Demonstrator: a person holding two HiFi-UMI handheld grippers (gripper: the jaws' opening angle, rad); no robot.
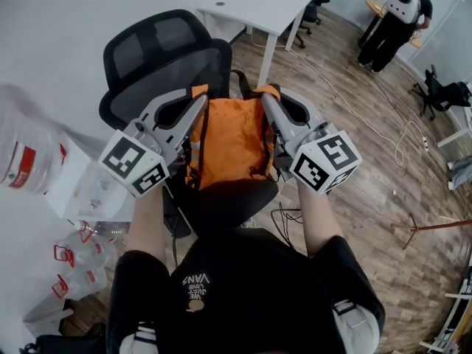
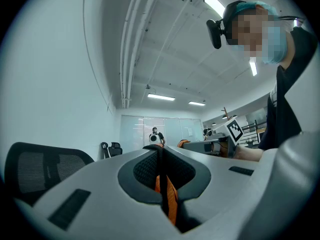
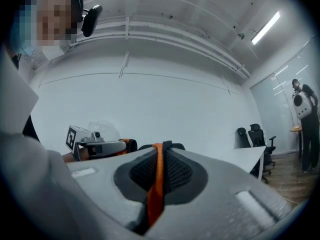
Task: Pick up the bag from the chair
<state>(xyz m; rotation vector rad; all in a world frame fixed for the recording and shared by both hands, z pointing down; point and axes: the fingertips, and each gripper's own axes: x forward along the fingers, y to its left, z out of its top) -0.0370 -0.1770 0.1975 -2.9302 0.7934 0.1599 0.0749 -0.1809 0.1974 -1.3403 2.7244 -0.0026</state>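
Seat of chair mostly covered by orange bag. Bag body out of sight in both gripper views, only a strap visible between closed jaws. Clear bottle blurred, cut by left edge. Distant person too small for detail.

We can read a single word, "VANS", printed upside down to the head camera on the person's black shirt; the smaller lines beneath it stay illegible to us.
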